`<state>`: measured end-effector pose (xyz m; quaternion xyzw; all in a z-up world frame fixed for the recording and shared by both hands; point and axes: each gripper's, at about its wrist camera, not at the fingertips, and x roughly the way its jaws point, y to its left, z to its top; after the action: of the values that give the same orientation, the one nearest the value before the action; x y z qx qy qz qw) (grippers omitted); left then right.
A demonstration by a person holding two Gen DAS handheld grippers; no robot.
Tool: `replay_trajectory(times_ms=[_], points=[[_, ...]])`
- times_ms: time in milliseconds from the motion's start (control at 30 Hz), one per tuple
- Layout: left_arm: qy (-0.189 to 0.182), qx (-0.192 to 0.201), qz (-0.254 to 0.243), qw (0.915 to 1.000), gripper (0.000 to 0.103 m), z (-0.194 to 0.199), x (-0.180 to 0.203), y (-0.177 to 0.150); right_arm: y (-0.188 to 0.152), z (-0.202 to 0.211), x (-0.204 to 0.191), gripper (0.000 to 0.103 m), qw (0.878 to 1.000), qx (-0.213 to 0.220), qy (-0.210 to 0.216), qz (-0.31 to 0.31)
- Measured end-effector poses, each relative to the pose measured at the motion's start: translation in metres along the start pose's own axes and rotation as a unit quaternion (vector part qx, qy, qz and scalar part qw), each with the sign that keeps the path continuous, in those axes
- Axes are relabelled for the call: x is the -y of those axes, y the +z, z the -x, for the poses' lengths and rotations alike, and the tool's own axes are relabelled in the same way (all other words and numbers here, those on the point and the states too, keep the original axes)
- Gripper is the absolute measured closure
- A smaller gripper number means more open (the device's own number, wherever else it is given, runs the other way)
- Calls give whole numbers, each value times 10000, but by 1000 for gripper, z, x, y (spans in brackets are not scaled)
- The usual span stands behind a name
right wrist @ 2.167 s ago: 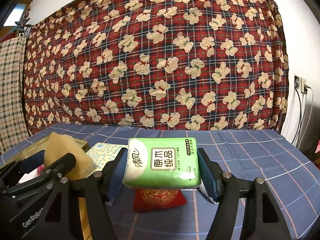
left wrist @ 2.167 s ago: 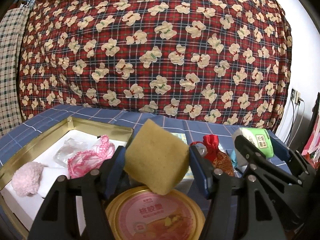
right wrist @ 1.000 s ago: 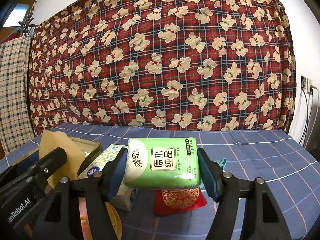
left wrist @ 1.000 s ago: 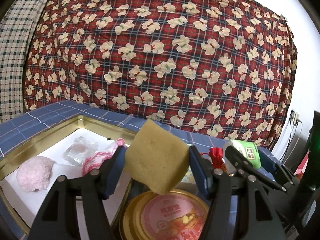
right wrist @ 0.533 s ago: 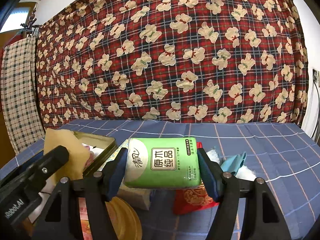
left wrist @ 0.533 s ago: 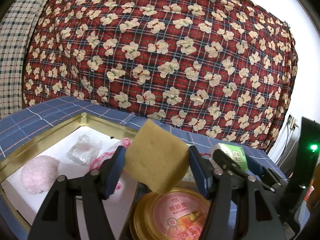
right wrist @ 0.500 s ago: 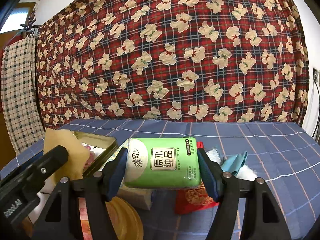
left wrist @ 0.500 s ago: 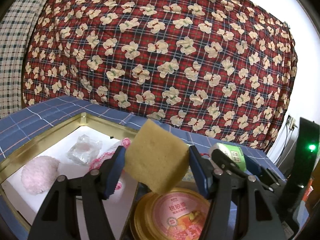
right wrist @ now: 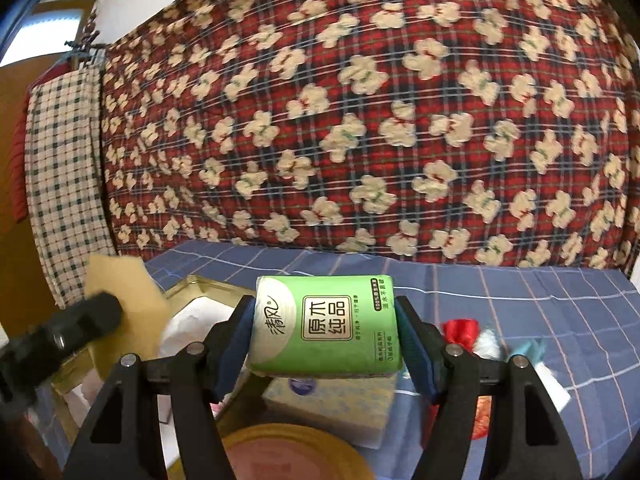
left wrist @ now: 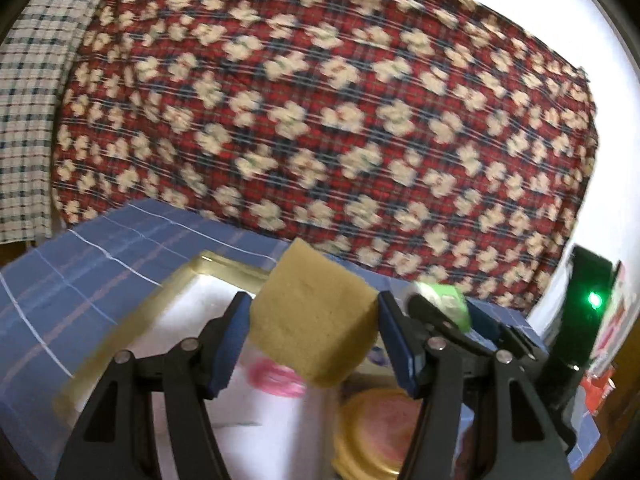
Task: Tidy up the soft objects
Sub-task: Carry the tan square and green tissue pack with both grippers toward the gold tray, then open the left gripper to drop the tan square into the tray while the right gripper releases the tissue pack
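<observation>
Left gripper (left wrist: pixel 314 336): black arms, blue pads; jaws pinch the sponge, centre of the left wrist view.
Sponge (left wrist: pixel 314 318): tan, porous, roughly square slab, tilted on one corner, held above the tray; also at left edge of the right wrist view.
Right gripper (right wrist: pixel 325 340): same build; jaws clamp the tissue pack, lower centre of its view.
Tissue pack (right wrist: pixel 326 324): glossy green plastic, soft rounded block, white oval end; printed "原木纯品" and "清风".
Tray (left wrist: pixel 228 266): gold metal rim, rectangular, white lining; holds something pink (left wrist: pixel 276 374), blurred, below the sponge.
Tin lid (left wrist: pixel 374 426): round, gold rim, pink label, lower right of the left view; writing unreadable.
Tissue box (right wrist: pixel 332 404): pale blue-patterned, under the pack.
Red pouch (right wrist: pixel 460 330): shiny fabric, right of the pack, on the cloth.
Cloth (right wrist: pixel 520 300): blue, thin grid lines.
Backdrop (right wrist: pixel 360 120): red plaid quilt with cream bears.
</observation>
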<state>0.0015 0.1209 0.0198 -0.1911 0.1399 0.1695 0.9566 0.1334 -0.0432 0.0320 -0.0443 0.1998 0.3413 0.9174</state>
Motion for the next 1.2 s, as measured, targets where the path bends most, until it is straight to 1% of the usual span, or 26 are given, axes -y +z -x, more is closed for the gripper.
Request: replay_trajectory(times_ms=[100,300,500,600,667,733,767,833,867,933,1033,1100,1200], points=[[214,-61,99,9997,40,-4,-25,11,5,-7,-14,33,9998,-67,106,121],[574,-339,65,9978,40,-21,-61,22,13,-18,-44,33,9985,-253,334,358],[639,-661,-23,9958,38,-38,-76,22,17,-38,-74,33,9951,-658,447,585],[702,-726,-89,9948,39,-42,-76,18,14,-47,-88,33,9926,-832,477,745],[689,-776,-41,9946,38,-45,-81,17,12,-54,-92,33,9914,-933,454,796],[659,-836,41,9943,37,-47,-86,16,10,-60,-92,33,9905,-1063,495,723],[656,-873,62,9940,36,-49,-87,15,8,-64,-92,32,9896,-1141,558,669],[600,-894,164,9941,29,-49,-91,14,6,-68,-92,28,9885,-1235,588,641],[560,-902,204,9941,24,-49,-91,14,5,-68,-93,22,9882,-1252,592,662],[486,-908,255,9944,13,-48,-90,14,4,-67,-94,21,9878,-1220,641,719],[463,-876,238,9948,13,-45,-86,14,5,-62,-97,20,9876,-1156,739,758],[452,-872,232,9949,13,-44,-84,14,6,-56,-97,20,9884,-1078,699,812],[434,-828,176,9955,13,-40,-81,14,6,-44,-90,20,9887,-977,780,828]])
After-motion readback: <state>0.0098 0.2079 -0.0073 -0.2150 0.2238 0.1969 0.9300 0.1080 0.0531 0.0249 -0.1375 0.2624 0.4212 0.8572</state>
